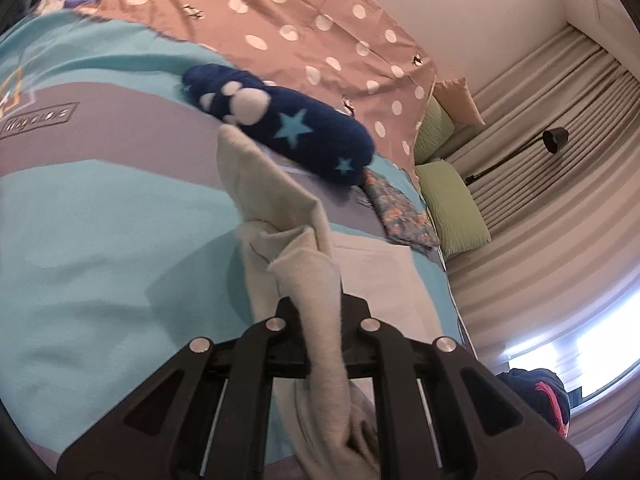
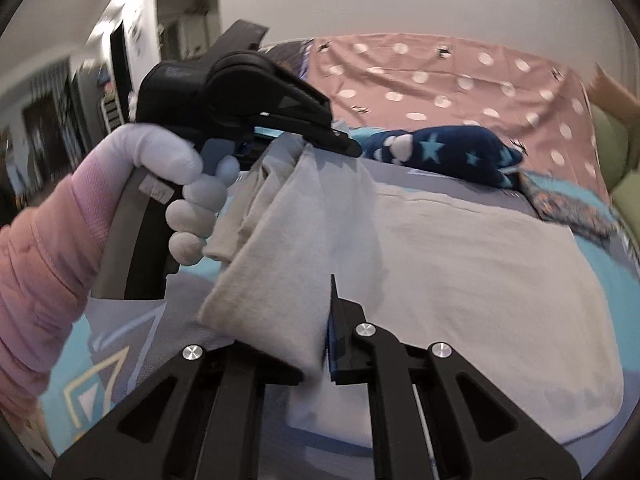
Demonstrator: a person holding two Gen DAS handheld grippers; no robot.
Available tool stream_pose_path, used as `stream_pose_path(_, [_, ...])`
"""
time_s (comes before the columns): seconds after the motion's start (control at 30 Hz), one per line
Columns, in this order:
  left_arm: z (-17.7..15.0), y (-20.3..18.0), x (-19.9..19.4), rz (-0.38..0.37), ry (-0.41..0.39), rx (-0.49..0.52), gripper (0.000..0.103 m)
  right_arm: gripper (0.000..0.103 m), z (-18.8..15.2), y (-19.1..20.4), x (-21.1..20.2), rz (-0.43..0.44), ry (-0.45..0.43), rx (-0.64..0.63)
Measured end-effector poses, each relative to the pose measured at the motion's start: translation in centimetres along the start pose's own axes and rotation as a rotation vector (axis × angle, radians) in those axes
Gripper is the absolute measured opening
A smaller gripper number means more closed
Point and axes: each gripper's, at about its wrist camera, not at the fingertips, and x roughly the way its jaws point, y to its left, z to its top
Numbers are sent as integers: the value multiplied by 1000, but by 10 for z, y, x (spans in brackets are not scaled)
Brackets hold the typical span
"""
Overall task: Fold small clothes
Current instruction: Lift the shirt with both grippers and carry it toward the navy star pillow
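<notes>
In the left wrist view, the left gripper (image 1: 322, 312) at the bottom centre of the frame is pinching a beige garment (image 1: 280, 216), its jaws pressed onto a bunched strip of the fabric that is rising from between them toward the middle of the frame and ending in a pointed corner. Above it, slightly right of centre, a navy fleece item with light-blue stars and white paw marks (image 1: 280, 124) is lying on the teal and grey bedspread (image 1: 100, 220), and a pink polka-dot cover (image 1: 300, 20) is filling the upper part of the frame. A small floral cloth (image 1: 400, 216) is lying just right of the navy item, with green pillows (image 1: 456, 208) and beige curtains (image 1: 560, 128) at the right edge. In the right wrist view, the right gripper (image 2: 320, 340) at the bottom centre is clamping the lower edge of the same beige garment (image 2: 480, 272), which is spreading flat over the bedspread (image 2: 116, 360) across the right half of the frame while its left part is hanging lifted. At the upper left of that view, a white-gloved hand (image 2: 180, 196) with a pink sleeve (image 2: 44, 264) is gripping the other tool, whose tip is holding the raised fold. The navy fleece item (image 2: 444, 152) is lying beyond the garment, in front of the pink cover (image 2: 460, 80).
</notes>
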Motion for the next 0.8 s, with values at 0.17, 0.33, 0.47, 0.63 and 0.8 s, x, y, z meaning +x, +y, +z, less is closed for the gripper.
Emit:
stream_pose_path(0.17, [0, -46, 25, 27, 18, 34, 7, 8, -4, -40, -24, 30, -36, 95])
stream_pose_path(0.33, [-2, -87, 49, 46, 34, 56, 7, 8, -11, -70, -45, 38, -69, 156])
stream_pose_path(0.47, [-8, -123, 69, 62, 45, 89, 7, 8, -18, -102, -63, 46, -93, 226])
stream_pose_path(0.63, [-16, -163, 106, 99, 79, 132, 7, 8, -34, -142, -80, 50, -99, 320])
stream_pose_path(0.8, [-33, -197, 157, 155, 151, 194, 7, 8, -55, -176, -88, 48, -94, 406])
